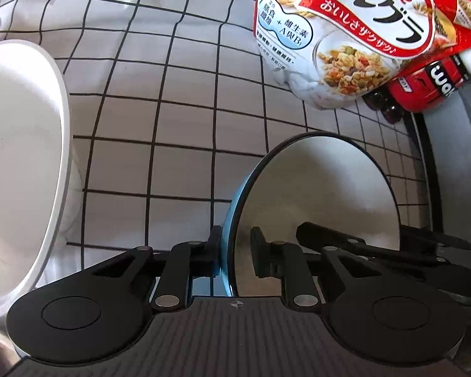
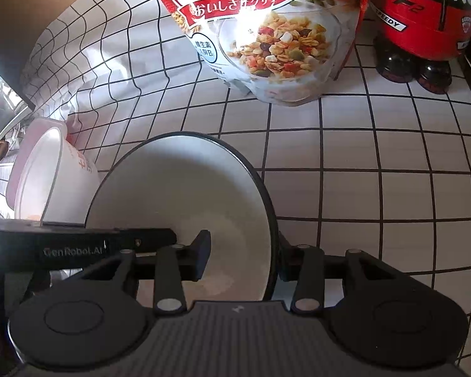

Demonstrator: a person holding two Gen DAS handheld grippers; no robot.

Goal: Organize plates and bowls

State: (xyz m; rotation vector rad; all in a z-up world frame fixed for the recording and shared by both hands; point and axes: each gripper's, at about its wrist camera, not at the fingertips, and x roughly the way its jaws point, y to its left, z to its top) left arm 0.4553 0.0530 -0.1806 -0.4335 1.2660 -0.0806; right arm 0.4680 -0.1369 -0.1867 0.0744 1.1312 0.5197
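1. The checked surface [image 2: 361, 188] carries a cereal bag [image 2: 267, 31]; below it stands the blue-rimmed bowl [image 2: 185, 204], a white bowl [image 1: 15, 157] to its left.
2. The left gripper [image 1: 232, 257] is nearly closed, pinching the blue-rimmed bowl's wall.
3. The right gripper [image 2: 241, 260] straddles the opposite rim, narrowly parted; contact is unclear.
4. Judged step: grasping; next, lift toward the white bowl.

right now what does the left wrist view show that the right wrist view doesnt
Only the left wrist view shows the bowl's blue outside and a big white bowl close at the left edge. Only the right wrist view shows a white cup with red print lying tilted and the left claw's side lettering. Both share the bowl with the dark rim, each claw straddling its rim, the cereal bag, the red bottle and the checked cloth.
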